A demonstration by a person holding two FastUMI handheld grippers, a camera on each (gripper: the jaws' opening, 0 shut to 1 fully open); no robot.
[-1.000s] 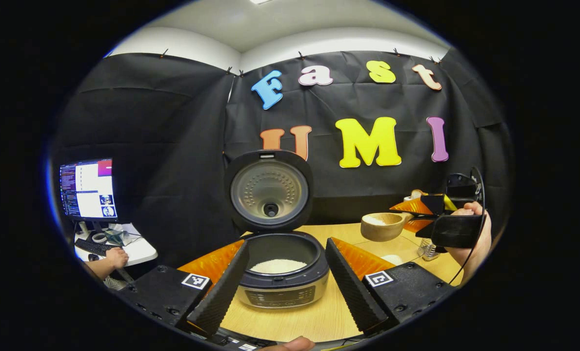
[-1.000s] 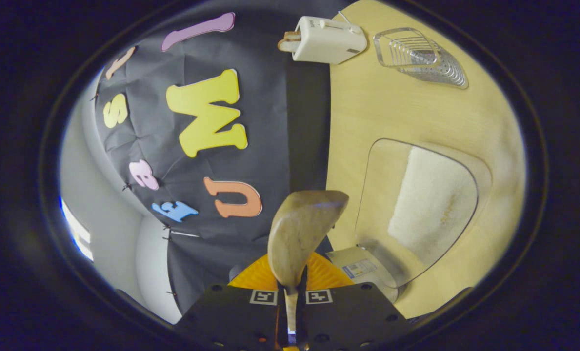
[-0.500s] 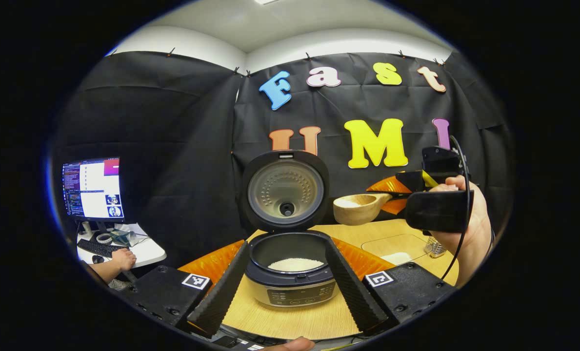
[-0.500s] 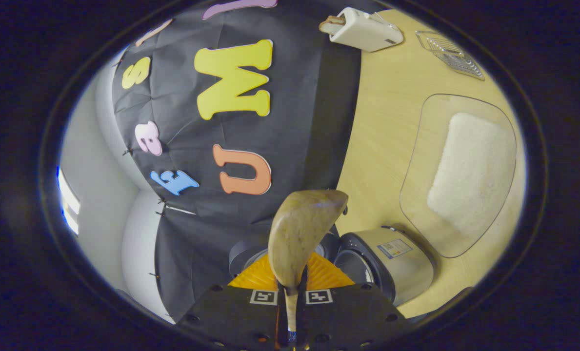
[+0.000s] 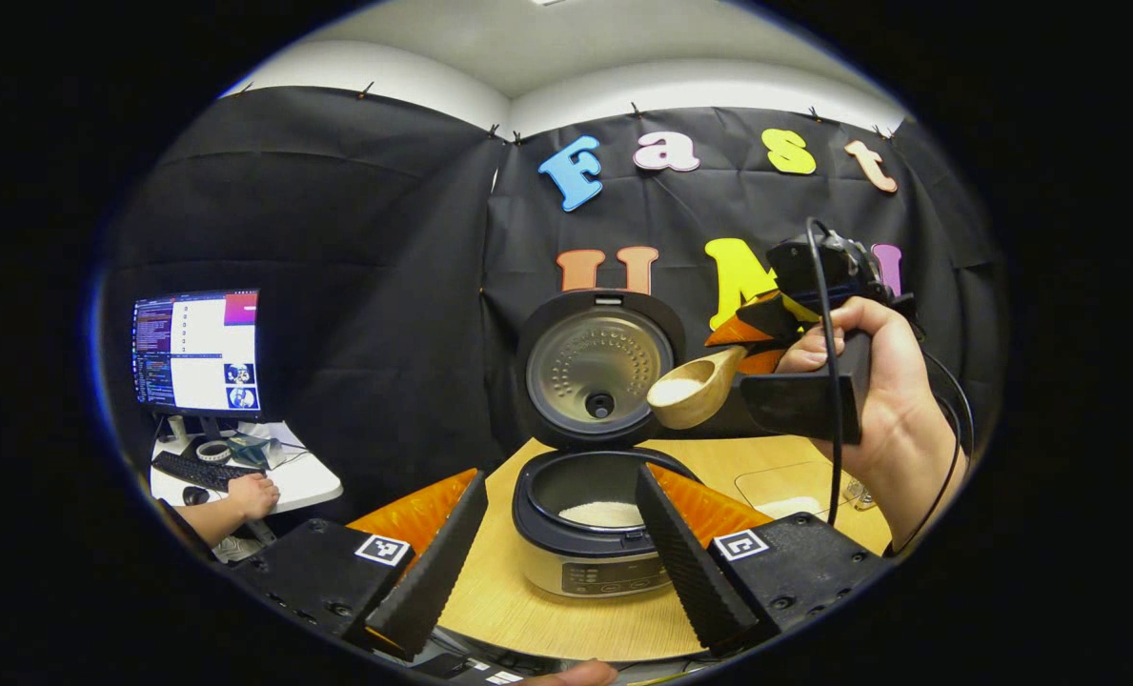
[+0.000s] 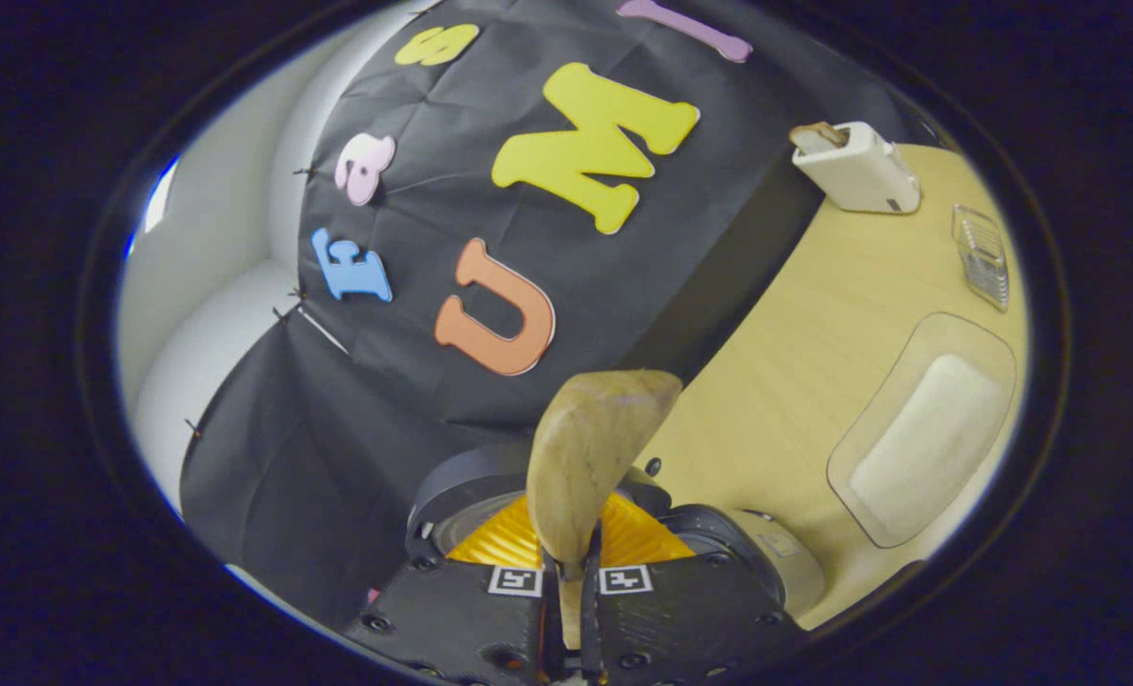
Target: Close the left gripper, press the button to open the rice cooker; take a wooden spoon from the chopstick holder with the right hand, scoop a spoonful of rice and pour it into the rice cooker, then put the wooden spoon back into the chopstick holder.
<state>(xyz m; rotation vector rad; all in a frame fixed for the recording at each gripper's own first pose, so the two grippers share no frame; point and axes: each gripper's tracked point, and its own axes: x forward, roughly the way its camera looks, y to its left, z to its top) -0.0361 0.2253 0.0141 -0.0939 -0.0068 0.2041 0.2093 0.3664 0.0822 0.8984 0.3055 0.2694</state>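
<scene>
Black cloth backed the booth. At far left of the left gripper view stood a lit computer monitor (image 5: 196, 350) above a small white side desk (image 5: 280, 481), where a person's hand (image 5: 252, 495) rested by a keyboard.

Moving right, the left gripper (image 5: 555, 553) hung low over the pale wooden bench (image 5: 566, 624), its jaws released and spread wide, grasping nothing. Between its ridged black fingers (image 5: 430, 572) sat the round silver-and-black rice cooker (image 5: 595, 534), its lid (image 5: 596, 367) standing upright and open, with a layer of white rice (image 5: 602, 514) showing in the pot. Button step judged complete.

Right of the lid, the right gripper (image 5: 752, 348), held in a hand (image 5: 885, 410), carried the pale wooden spoon (image 5: 690, 391). Its bowl held a small heap of rice and hovered above the cooker's right rim, roughly level. In the right gripper view the jaws were clenched on the spoon's handle (image 6: 566, 610), the bowl's back toward the camera and the cooker below.

Farther right lay a clear shallow tray of rice (image 6: 919, 438), a white toaster (image 6: 857, 171) and a clear ribbed dish (image 6: 983, 255). Chopstick holder: possibly the small wire object by the right hand; too small to confirm.

Step in hand, by judgement: carrying the scoop to the cooker, pour not begun. Next move calls for bringing the bowl over the pot's opening, then rolling the wrist so the grains fall inside and miss the rim.
</scene>
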